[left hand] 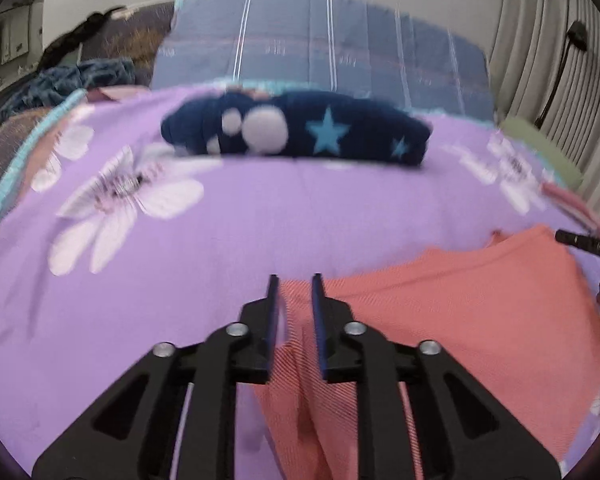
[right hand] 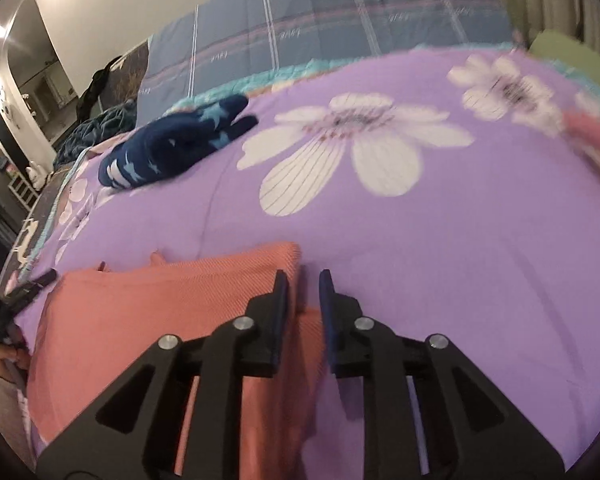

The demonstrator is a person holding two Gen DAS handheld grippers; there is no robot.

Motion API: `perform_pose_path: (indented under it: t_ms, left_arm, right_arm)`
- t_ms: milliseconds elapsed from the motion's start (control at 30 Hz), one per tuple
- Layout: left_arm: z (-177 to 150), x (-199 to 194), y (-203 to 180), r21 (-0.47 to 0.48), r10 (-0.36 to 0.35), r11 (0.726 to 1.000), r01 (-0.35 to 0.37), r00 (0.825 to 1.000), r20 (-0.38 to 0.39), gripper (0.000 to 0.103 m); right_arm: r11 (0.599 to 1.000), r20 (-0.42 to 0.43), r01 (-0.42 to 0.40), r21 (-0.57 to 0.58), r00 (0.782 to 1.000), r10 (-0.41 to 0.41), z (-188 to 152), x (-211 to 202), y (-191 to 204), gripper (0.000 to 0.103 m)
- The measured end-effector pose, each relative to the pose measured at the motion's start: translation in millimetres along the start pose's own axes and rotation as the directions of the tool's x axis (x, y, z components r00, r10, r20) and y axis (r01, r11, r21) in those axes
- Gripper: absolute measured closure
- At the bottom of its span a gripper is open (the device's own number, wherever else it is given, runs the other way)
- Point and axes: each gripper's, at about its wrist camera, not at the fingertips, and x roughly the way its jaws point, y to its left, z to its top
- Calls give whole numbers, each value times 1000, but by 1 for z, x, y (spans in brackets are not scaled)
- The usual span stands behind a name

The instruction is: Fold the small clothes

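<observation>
A ribbed coral-pink garment (left hand: 460,300) lies spread flat on the near part of a purple floral bedspread (left hand: 260,216). The left gripper (left hand: 295,280) and right gripper (right hand: 303,276) hover released over its edges.

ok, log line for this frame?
stage: fold start | left gripper: open, over coral garment | right gripper: open, at its edge | navy star garment: beyond

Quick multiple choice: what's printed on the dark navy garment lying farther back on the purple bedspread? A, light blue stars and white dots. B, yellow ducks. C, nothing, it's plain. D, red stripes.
A: in the left wrist view the navy garment shows a light blue star and round white dots, and it lies on the purple bedspread beyond the coral garment.
</observation>
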Motion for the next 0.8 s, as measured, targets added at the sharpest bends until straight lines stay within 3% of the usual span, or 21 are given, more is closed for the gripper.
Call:
perform_pose_path:
  t_ms: [67,133,200,267,300,333,367,433,533,567,600,633,667,800]
  left_arm:
    - [0,-24,-12,13,-54,998,54,998,30,85]
    - [-9,-46,-33,41,-153,988,151,987,47,79]
    - [-28,-54,-56,80,-214,974,212,977,18,61]
    - [-50,-42,-77,136,-175,974,183,982,-70,60]
    - [-68,-30,-88,184,-108,974,134,984,-142,59]
    - [-85,-24,-95,229,-55,969,89,987,-149,58]
    - [-92,-30,-100,262,-35,963,59,995,-97,58]
    - [-92,-37,-101,254,-13,966,42,993,-113,55]
    - [-94,-45,-95,211,-24,976,51,991,-130,54]
    - [-94,-49,-94,204,-25,977,52,991,-134,54]
    - [-96,-55,-92,200,-24,978,51,991,-135,53]
    - [-99,-65,-90,194,-22,980,46,991,-129,53]
    - [-102,-71,-86,183,-20,982,43,992,-126,52]
    - [-125,-107,-63,97,-3,995,14,994,-113,52]
  right_arm:
    - [1000,20,-9,-10,1000,10,-6,-22,2,86]
    - [994,24,-106,-12,994,107,-18,-48,9,86]
    - [984,-9,-173,-53,985,172,-42,-62,22,86]
    - [988,-64,-112,-103,992,105,-64,-58,31,85]
    - [991,-107,-29,-130,994,15,-80,-47,31,86]
    - [991,-123,3,-135,992,-20,-92,-40,28,87]
    - [992,-100,2,-126,995,-15,-102,-40,24,87]
    - [992,-75,27,-126,996,-36,-107,-48,26,87]
    - [990,-78,41,-136,996,-52,-109,-56,30,77]
    - [990,-83,36,-135,995,-47,-111,-60,31,67]
    - [990,-89,41,-132,995,-53,-113,-64,32,41]
    - [990,-90,49,-130,994,-61,-117,-68,31,29]
    - [990,-89,40,-133,995,-53,-122,-72,32,25]
    - [989,-88,29,-142,995,-41,-146,-89,32,26]
